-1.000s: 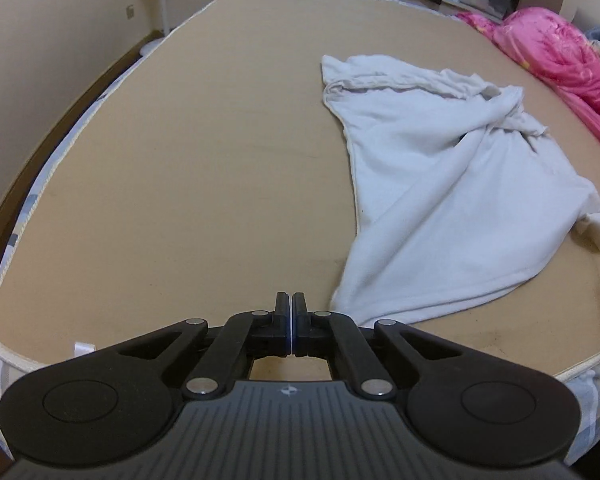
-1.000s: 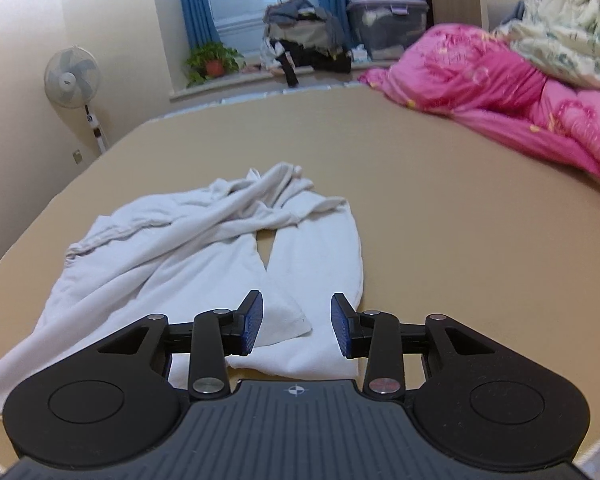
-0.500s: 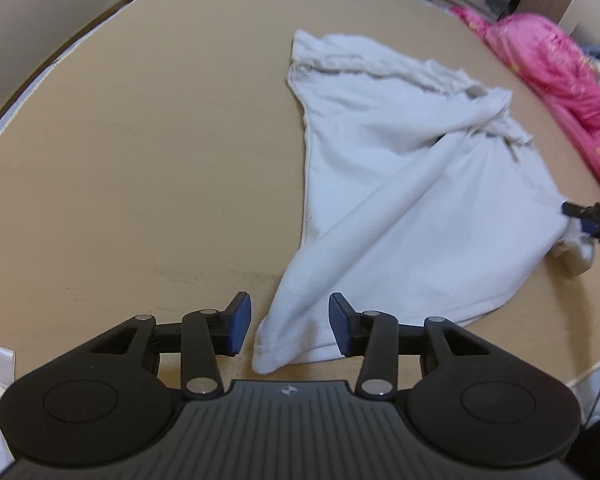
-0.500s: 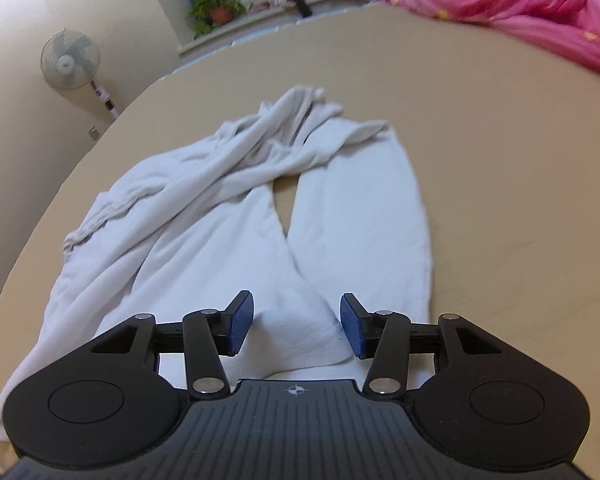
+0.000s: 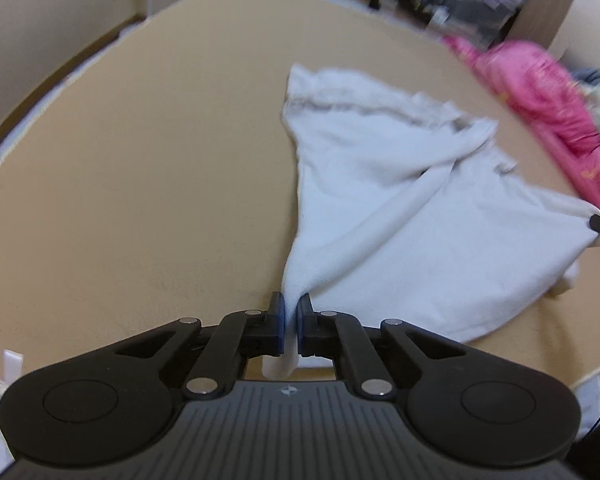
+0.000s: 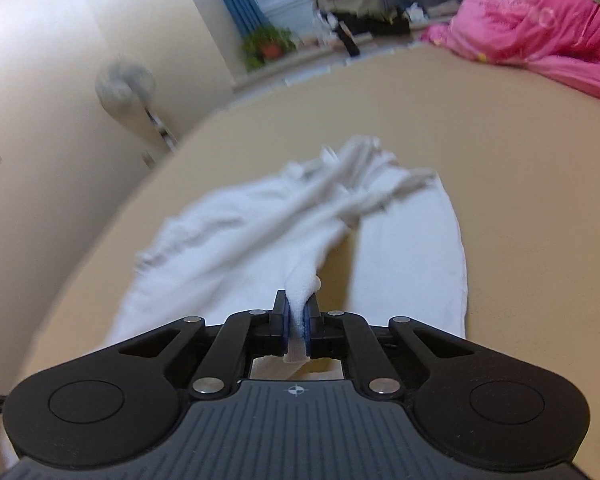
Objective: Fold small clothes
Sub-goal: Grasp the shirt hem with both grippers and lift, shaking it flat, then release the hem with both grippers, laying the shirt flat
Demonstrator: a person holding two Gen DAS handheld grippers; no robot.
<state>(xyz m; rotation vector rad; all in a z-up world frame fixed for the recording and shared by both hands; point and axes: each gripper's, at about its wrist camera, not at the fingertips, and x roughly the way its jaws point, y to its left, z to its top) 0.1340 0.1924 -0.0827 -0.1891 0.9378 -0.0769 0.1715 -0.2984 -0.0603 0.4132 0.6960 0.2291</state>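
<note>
Pants (image 5: 400, 216) rumpled on bed (image 5: 140, 184), legs crossed. Left gripper (image 5: 291, 312) pinching one cuff; right gripper (image 6: 298, 312) closing on the other. Risks: thin bite slipping under tension — twist carried into fold if lifted unspread.

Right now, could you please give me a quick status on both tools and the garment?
Left tool clamped on white garment corner. Right tool closing, cloth pinched between its pads. Garment crumpled, not yet folded. Bed surface around it unobstructed; pink quilt well off.
</note>
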